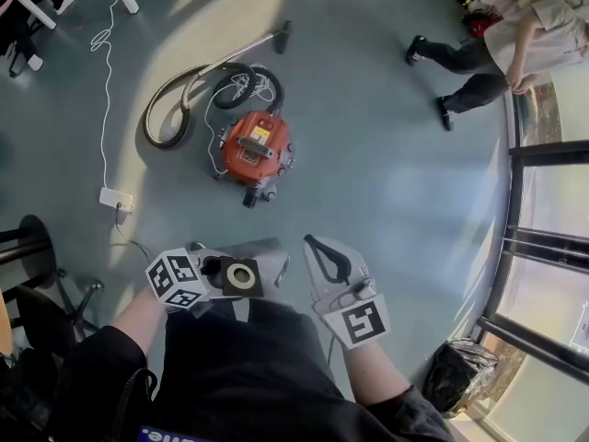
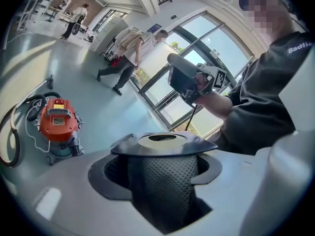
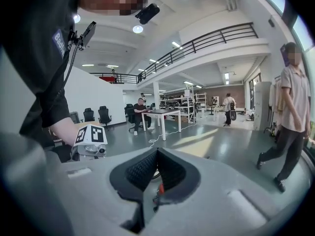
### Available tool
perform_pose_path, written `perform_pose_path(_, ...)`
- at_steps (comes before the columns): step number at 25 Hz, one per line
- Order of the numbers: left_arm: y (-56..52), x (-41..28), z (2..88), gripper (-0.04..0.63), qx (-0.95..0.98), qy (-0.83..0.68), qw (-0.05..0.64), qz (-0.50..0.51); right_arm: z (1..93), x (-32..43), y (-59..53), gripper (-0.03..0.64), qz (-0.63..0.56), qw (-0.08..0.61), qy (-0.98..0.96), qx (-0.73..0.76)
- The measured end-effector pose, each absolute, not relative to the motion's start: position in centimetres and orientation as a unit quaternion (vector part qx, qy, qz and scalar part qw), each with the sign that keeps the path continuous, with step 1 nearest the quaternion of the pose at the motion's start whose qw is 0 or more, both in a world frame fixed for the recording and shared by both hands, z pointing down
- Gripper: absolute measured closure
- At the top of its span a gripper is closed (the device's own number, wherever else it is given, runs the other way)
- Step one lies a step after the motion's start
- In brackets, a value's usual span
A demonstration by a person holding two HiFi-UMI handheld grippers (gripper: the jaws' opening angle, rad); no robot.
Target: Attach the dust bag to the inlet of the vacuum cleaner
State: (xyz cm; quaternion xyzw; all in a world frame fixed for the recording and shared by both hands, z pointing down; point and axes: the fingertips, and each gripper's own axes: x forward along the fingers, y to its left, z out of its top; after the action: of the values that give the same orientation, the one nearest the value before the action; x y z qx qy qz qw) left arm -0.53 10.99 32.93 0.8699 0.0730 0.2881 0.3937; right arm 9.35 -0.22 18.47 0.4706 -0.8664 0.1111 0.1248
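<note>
An orange vacuum cleaner (image 1: 256, 148) (image 2: 58, 122) stands on the grey floor ahead of me, its grey hose (image 1: 175, 99) coiled behind it and a dark port (image 1: 250, 198) facing me. My left gripper (image 1: 221, 279) (image 2: 162, 156) is shut on the dust bag (image 1: 267, 267), whose black collar (image 1: 241, 277) (image 2: 165, 142) with a tan ring lies across the jaw tips. My right gripper (image 1: 317, 247) (image 3: 156, 154) is held just to the right of it, shut and empty. Both grippers are close to my body, well short of the vacuum.
A white power strip (image 1: 116, 198) and its cable lie left of the vacuum. A black chair base (image 1: 28, 247) stands at the left. A person (image 1: 488, 58) walks at the back right. Window frames (image 1: 543, 247) and a black bag (image 1: 453, 371) line the right side.
</note>
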Motion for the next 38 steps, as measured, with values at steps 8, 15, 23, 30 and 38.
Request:
perform_pose_path(8, 8.9, -1.6, 37.7, 0.272, 0.858, 0.093, 0.427, 0.270, 21.5, 7.0, -2.1, 0.624, 0.119, 0.137, -0.849, 0.496)
perform_pose_path(15, 8.0, -2.3, 43.5, 0.272, 0.838, 0.102, 0.460, 0.274, 25.4, 6.2, -3.0, 0.624, 0.129, 0.145, -0.839, 0.508)
perform_pose_path(23, 8.0, -1.5, 50.0, 0.272, 0.820, 0.117, 0.485, 0.279, 31.0, 7.1, -4.0, 0.624, 0.135, 0.147, -0.835, 0.513)
perform_pose_path(30, 7.0, -0.7, 55.3, 0.273, 0.802, 0.093, 0.531, 0.256, 36.1, 8.8, -4.7, 0.624, 0.135, 0.149, -0.838, 0.507)
perform_pose_path(38, 6.9, -0.2, 62.2, 0.273, 0.780, 0.094, 0.557, 0.270, 42.3, 10.2, -5.3, 0.624, 0.134, 0.152, -0.839, 0.506)
